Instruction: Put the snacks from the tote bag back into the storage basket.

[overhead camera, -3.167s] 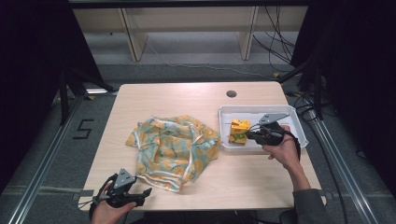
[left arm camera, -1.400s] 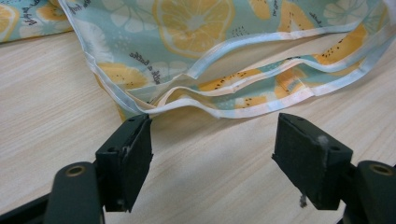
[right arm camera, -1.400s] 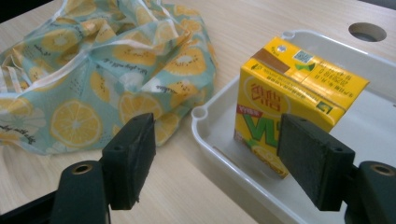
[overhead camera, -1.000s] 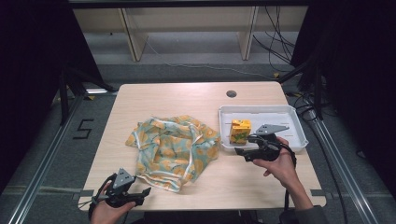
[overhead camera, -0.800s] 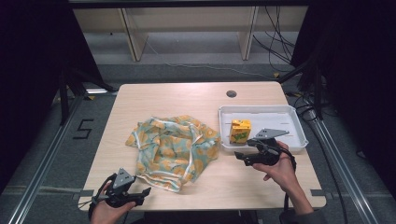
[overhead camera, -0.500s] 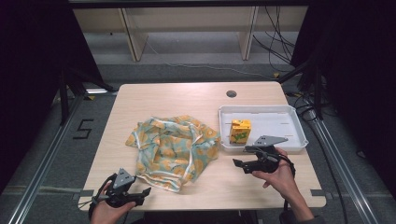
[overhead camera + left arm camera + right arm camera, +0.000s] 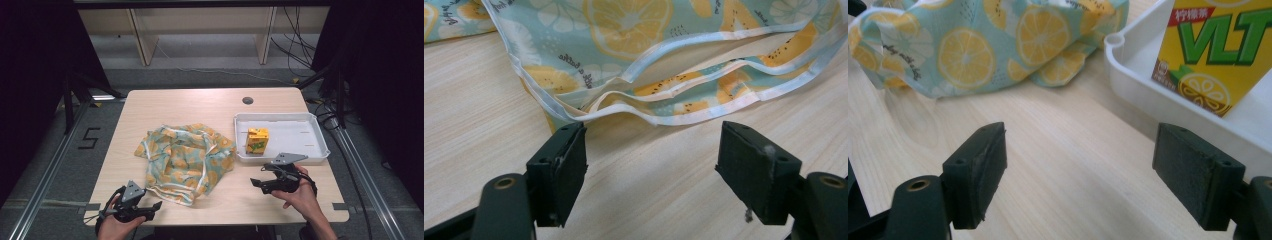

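One crumpled cloth bag point(image 7: 186, 161), thin glossy fabric printed with lemon slices on pale teal, white-piped hem lying just ahead of the left gripper point(image 7: 651, 172), jaws wide apart and empty. One boxy yellow drink carton point(image 7: 257, 140), upright in one shallow white plastic tray point(image 7: 320, 140), ahead and right of the right gripper point(image 7: 1080, 177). Since earlier: carton released, right gripper drawn back onto the pale wood-grain table point(image 7: 200, 105), jaws just opened wider, nothing between.

High view above the table point(image 7: 200, 107) looking down, both gripper views low, close, sharing the lemon-print cloth point(image 7: 185, 160).
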